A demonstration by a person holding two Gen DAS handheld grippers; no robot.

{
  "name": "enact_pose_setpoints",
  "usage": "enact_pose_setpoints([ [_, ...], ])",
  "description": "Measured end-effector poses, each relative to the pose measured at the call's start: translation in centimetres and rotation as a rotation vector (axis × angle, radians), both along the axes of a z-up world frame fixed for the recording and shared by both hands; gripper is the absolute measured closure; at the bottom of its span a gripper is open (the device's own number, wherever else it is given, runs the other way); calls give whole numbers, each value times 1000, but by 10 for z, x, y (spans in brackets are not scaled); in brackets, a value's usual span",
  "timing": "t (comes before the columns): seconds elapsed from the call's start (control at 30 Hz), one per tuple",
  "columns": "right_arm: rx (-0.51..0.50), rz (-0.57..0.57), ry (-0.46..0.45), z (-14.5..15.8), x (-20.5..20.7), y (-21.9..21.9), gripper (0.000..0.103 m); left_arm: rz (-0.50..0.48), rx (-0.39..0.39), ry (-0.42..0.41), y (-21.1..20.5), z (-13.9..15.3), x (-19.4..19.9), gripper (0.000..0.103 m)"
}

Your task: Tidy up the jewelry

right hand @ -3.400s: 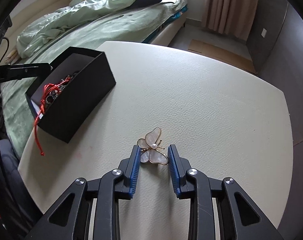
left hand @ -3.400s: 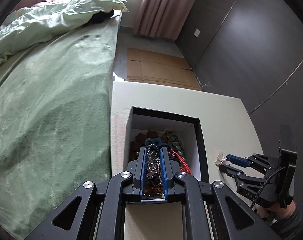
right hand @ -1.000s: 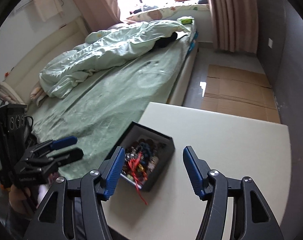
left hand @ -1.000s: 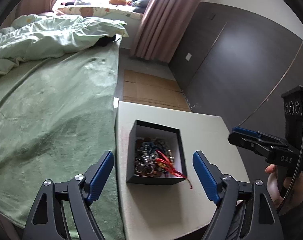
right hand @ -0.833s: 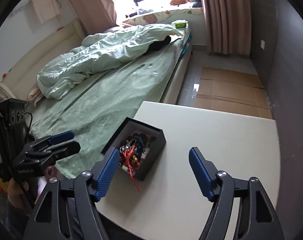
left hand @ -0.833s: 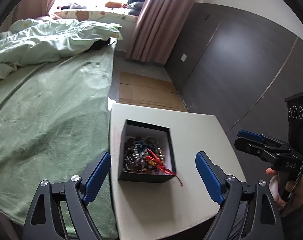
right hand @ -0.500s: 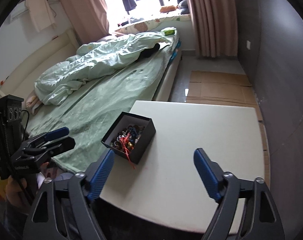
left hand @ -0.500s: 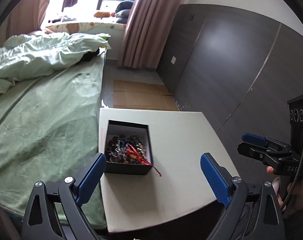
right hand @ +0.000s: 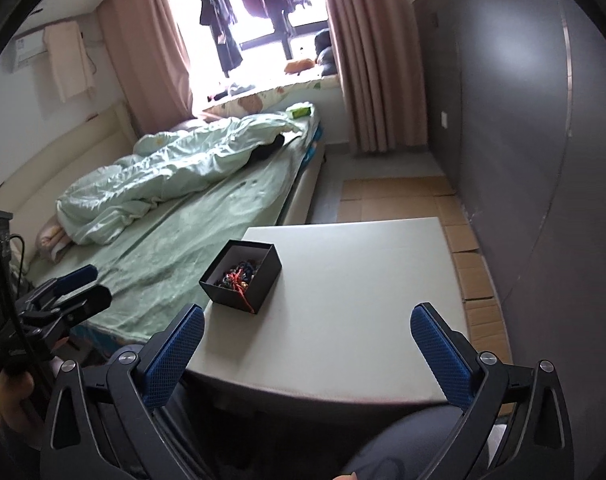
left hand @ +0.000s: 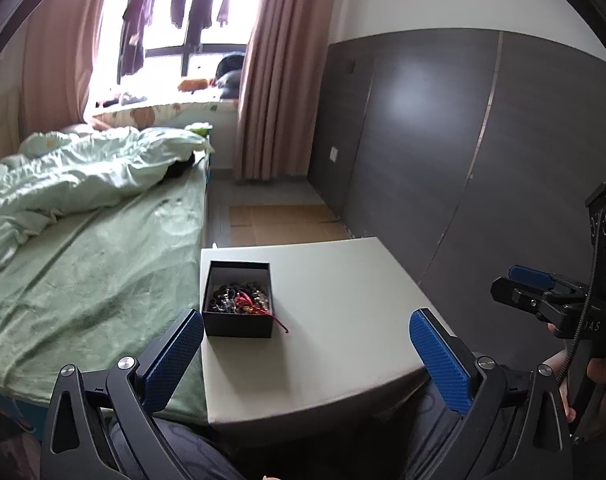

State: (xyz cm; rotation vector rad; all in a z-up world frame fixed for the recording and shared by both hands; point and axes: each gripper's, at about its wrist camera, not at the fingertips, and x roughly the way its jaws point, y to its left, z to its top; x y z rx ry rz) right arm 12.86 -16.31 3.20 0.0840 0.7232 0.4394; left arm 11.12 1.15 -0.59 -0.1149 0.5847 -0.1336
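Observation:
A black open box (left hand: 237,325) full of mixed jewelry (left hand: 241,302) stands at the left side of the cream table (left hand: 343,300), with a red cord (left hand: 277,322) hanging over its front wall. My left gripper (left hand: 305,324) hangs well back from the table, jaws opening wide with nothing between them. In the right wrist view the same box (right hand: 269,280) and red cord (right hand: 247,304) sit far ahead. My right gripper (right hand: 307,316) is also drawn back, jaws opening, empty. Each gripper shows in the other's view: right gripper (left hand: 535,292), left gripper (right hand: 67,292).
A bed with a green sheet (left hand: 87,272) and crumpled quilt (right hand: 175,168) runs along the table's left side. Flattened cardboard (right hand: 395,196) lies on the floor beyond. A dark panelled wall (left hand: 443,152) stands to the right. The person's lap (right hand: 403,444) is under both grippers.
Both grippers drew back and up from the table and their jaws spread wider. The box now looks small and far. The butterfly brooch seen earlier no longer lies on the table.

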Motion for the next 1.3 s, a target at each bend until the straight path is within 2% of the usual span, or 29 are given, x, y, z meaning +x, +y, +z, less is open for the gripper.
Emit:
enact_pose_setpoints([
  [0.4,1,-18,-100,18,-82,-25,0,-10,39,-129,-28,16,-79,0],
  [0.53,3,-36,-130,23,-111,-32,0,17,36,-186,-29,22,-109,0],
  [0.67,47,-41,-141,26,-134,-36,0,45,49,-209,-25,26,-124,0],
  [0.73,19,-47,-159,29,-142,-35,0,56,41,-209,-20,29,-128,0],
  [0.93,37,-48,-191,38,-153,-38,0,61,45,-225,-16,33,-138,0],
  [1.3,27,-69,-179,33,-156,-37,0,31,58,-226,-20,32,-149,0],
])
